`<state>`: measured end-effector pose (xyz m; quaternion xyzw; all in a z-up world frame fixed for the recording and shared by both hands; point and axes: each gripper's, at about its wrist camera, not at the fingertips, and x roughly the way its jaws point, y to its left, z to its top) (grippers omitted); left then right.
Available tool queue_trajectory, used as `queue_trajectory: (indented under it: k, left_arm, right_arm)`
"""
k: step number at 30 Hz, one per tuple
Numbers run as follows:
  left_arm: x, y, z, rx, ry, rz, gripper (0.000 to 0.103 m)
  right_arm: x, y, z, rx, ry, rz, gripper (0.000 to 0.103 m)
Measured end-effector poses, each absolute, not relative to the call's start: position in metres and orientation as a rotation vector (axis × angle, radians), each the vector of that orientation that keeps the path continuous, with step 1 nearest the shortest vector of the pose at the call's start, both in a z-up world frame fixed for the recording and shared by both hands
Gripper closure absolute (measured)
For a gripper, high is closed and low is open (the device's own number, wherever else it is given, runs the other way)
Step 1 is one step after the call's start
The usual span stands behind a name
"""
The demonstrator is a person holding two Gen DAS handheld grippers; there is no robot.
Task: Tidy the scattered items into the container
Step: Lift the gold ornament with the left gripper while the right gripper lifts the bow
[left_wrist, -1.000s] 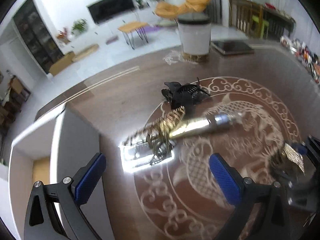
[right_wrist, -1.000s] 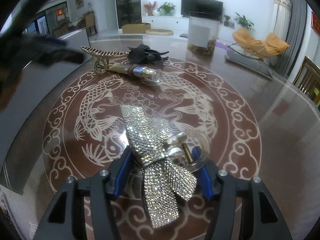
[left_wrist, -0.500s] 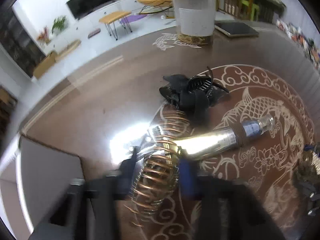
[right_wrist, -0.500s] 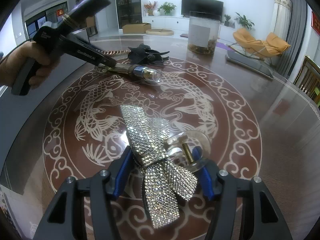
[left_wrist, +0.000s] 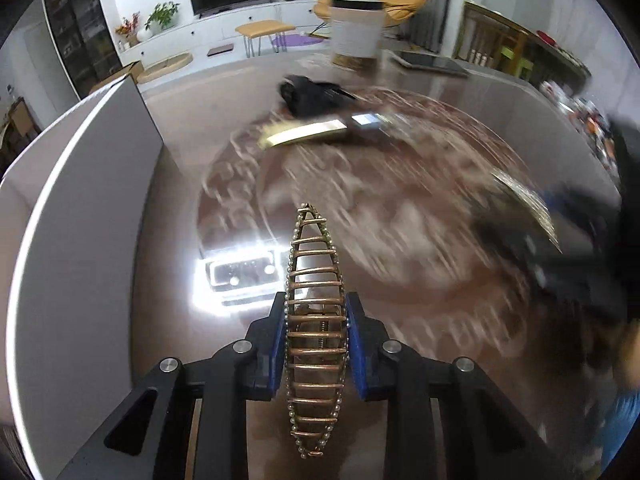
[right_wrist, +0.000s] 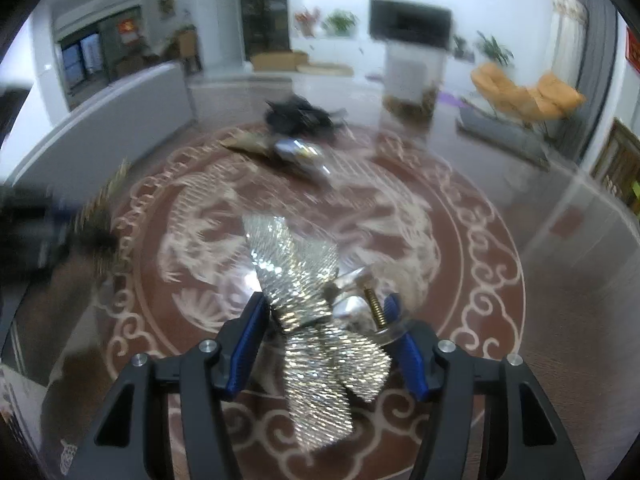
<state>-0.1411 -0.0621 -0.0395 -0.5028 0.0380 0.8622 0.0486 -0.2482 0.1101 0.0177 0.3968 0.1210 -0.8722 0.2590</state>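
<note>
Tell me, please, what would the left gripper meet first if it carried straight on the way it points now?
Probably the bare tabletop, beside the white container; the gold hair claw it holds would touch first. Depth is unclear.

The glossy dark-brown round table (right_wrist: 540, 240) carries a pale carp-and-scroll medallion across its top. Toward twelve o'clock in the right wrist view lies a black claw hair clip (right_wrist: 298, 116), and just beside it a gold-and-silver tube-shaped bottle (right_wrist: 280, 150) — lying flat. A white-labelled clear jar (right_wrist: 414, 80) stands at one o'clock. A grey-walled container (left_wrist: 80, 216) sits at nine o'clock in the left view.
</note>
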Motion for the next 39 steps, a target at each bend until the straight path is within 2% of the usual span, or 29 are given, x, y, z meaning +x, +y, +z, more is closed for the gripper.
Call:
queue_trajectory:
  k: [4, 9, 10, 11, 12, 13, 16, 19, 39]
  left_arm:
    - [-0.102, -0.054, -0.042, -1.497, 0.100, 2.666, 0.076]
    - [-0.092, -0.057, -0.052, -1.469, -0.005, 2.698, 0.074]
    - [-0.093, -0.056, -0.054, -1.463, -0.002, 2.716, 0.064]
    - [-0.094, -0.056, -0.056, -1.464, 0.012, 2.731, 0.043]
    - [-0.096, -0.056, -0.059, -1.470, 0.036, 2.752, 0.032]
    - [-0.097, -0.055, -0.061, -1.469, 0.061, 2.780, 0.016]
    - [-0.097, -0.056, -0.071, -1.478, 0.077, 2.779, 0.012]
    - [-0.092, -0.066, -0.076, -1.438, -0.011, 2.803, 0.001]
    - [-0.093, -0.066, -0.077, -1.438, -0.007, 2.795, 0.000]
  right_arm:
    - [-0.214, 0.114, 0.014, 1.090, 0.320, -2.299, 0.042]
    - [-0.168, 0.126, 0.012, 1.085, 0.442, -2.349, 0.042]
    - [-0.164, 0.127, 0.012, 1.090, 0.454, -2.365, 0.032]
    - [-0.163, 0.128, 0.012, 1.093, 0.458, -2.378, 0.015]
    - [-0.163, 0.129, 0.010, 1.105, 0.464, -2.385, 0.008]
    - [-0.163, 0.129, 0.008, 1.121, 0.473, -2.389, 0.003]
    - [-0.167, 0.132, 0.006, 1.151, 0.447, -2.379, 0.000]
    - [-0.175, 0.141, 0.003, 1.202, 0.345, -2.337, 0.000]
    - [-0.177, 0.142, 0.003, 1.207, 0.347, -2.352, 0.000]
